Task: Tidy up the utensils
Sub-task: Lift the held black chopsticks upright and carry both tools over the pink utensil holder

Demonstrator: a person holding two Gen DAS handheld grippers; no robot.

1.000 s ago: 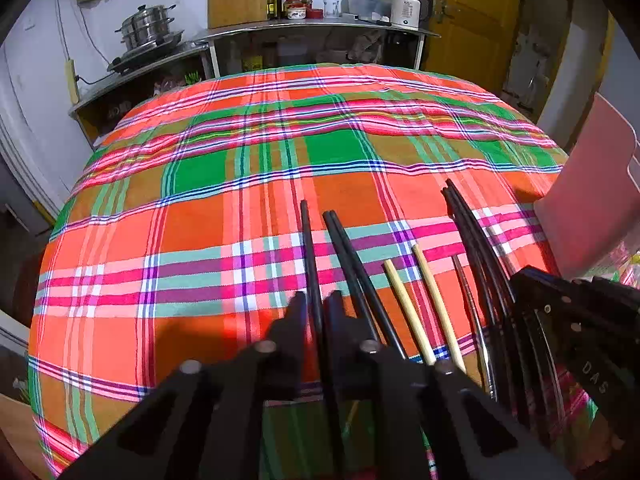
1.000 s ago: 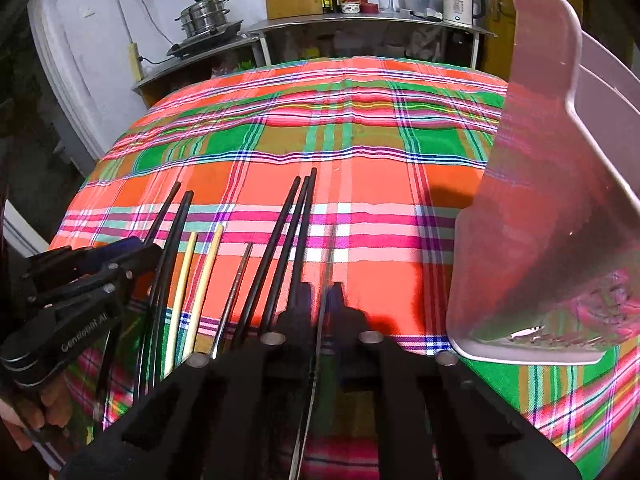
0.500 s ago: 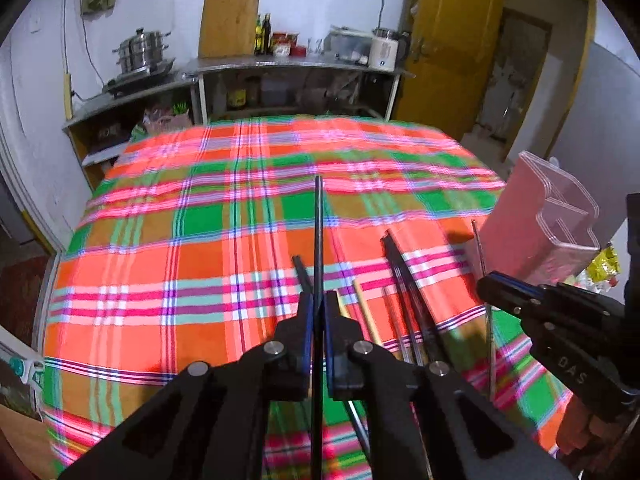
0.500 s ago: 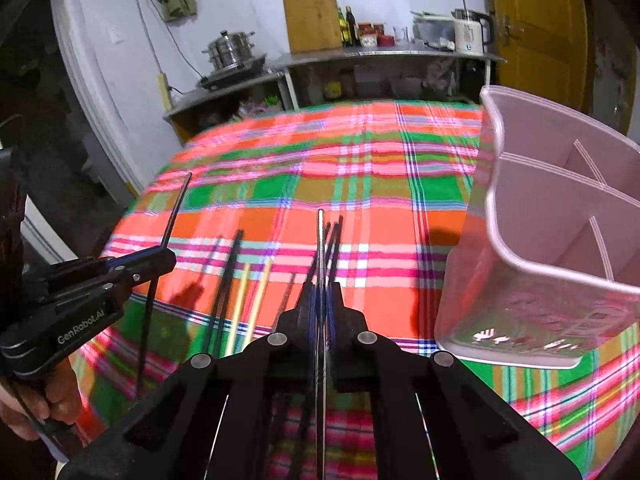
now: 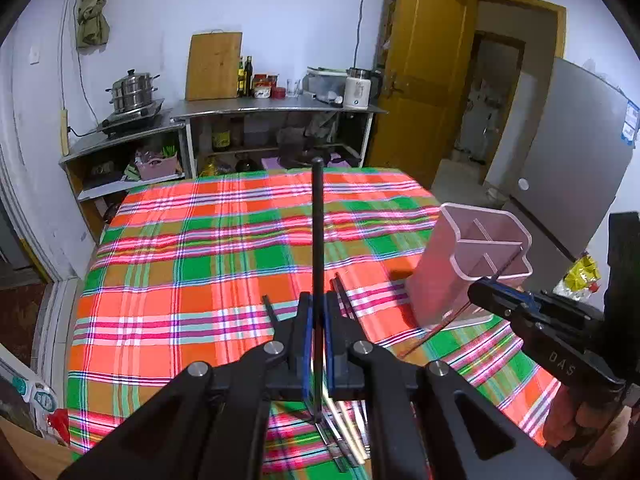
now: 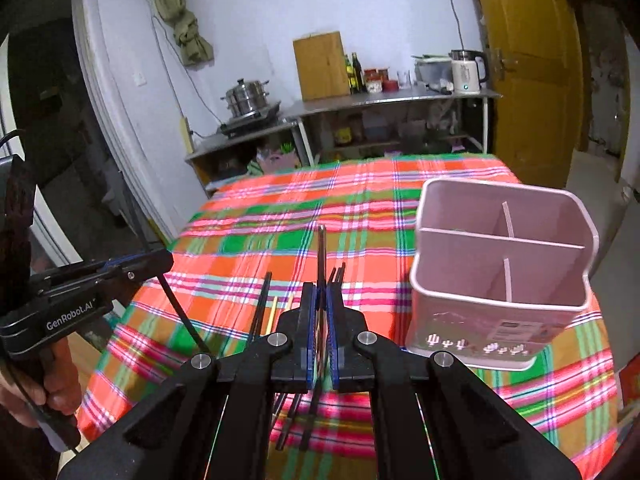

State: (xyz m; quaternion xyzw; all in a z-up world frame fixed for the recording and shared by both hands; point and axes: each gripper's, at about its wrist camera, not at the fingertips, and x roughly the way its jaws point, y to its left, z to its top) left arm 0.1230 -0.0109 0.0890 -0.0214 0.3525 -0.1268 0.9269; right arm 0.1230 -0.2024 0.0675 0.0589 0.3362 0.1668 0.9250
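My left gripper [image 5: 316, 300] is shut on a black chopstick [image 5: 317, 236] that sticks out ahead of the fingers, well above the table. My right gripper [image 6: 321, 292] is shut on a thin dark chopstick [image 6: 321, 252], also lifted. The left gripper [image 6: 140, 264] shows at the left edge of the right wrist view, and the right gripper [image 5: 500, 296] at the right of the left wrist view. A pink divided holder [image 6: 480, 328] stands upright to the right, its compartments holding nothing; it shows as the holder [image 5: 436, 280] in the left wrist view. Several black and wooden chopsticks [image 6: 266, 308] lie on the cloth below.
The table wears a red, green and orange plaid cloth [image 5: 200, 280]. Behind its far edge stands a metal counter [image 5: 280, 106] with a steamer pot, cutting board and kettle. A yellow door [image 5: 424, 80] and a grey fridge [image 5: 572, 184] are at the right.
Both grippers have risen from the row of chopsticks, each carrying one stick off the cloth. The views tilted upward, and the holder's open top has come into sight.
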